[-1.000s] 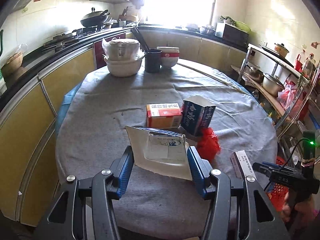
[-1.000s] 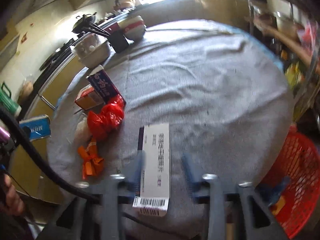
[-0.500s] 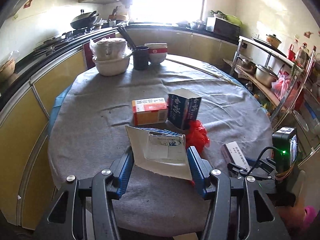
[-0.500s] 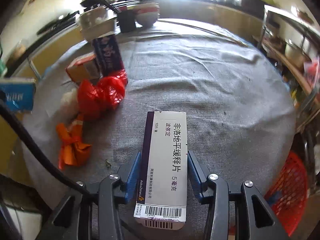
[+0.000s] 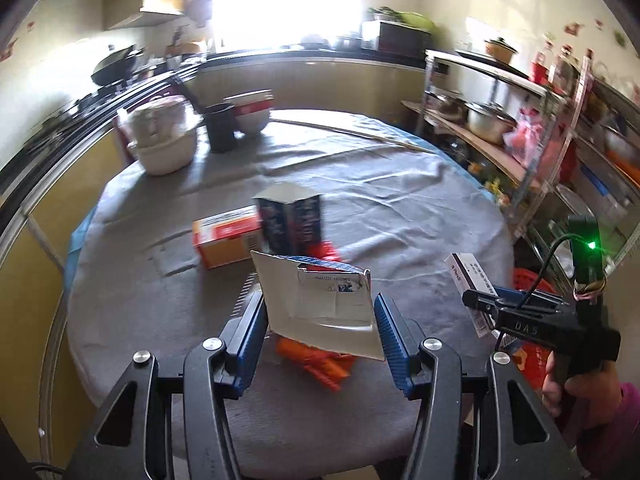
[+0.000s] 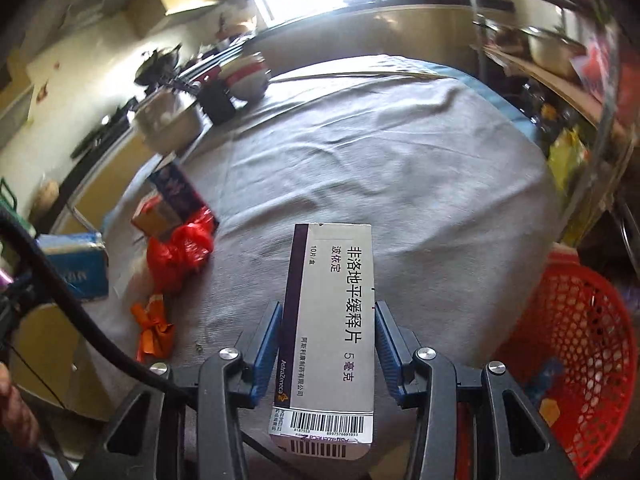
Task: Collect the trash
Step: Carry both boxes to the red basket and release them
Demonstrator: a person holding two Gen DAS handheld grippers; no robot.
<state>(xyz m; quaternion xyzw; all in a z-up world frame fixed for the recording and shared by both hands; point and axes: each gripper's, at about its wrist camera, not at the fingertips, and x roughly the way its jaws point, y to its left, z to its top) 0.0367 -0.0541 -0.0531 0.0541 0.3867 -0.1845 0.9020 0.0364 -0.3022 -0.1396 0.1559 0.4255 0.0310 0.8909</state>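
Note:
My left gripper point(image 5: 320, 314) is shut on a blue-and-white box point(image 5: 324, 300) with an open flap, held above the grey tablecloth point(image 5: 400, 208). The same box point(image 6: 76, 268) shows at the left of the right wrist view. My right gripper point(image 6: 328, 314) is shut on a long white medicine box point(image 6: 332, 320) near the table's right edge; it appears in the left wrist view too point(image 5: 464, 276). On the cloth lie an orange box point(image 5: 226, 236), a dark blue carton point(image 5: 290, 220), a red bag point(image 6: 176, 256) and an orange wrapper point(image 6: 154, 328).
A red mesh basket point(image 6: 572, 344) stands below the table's right edge. Stacked bowls point(image 5: 164, 140), a dark cup point(image 5: 220, 128) and another bowl point(image 5: 252, 114) sit at the table's far side. A metal rack with pots point(image 5: 488, 120) fills the right; kitchen counters run behind.
The right gripper's jaws closed onto the white medicine box and raised it off the cloth. The left gripper drifted right with its box, still gripped.

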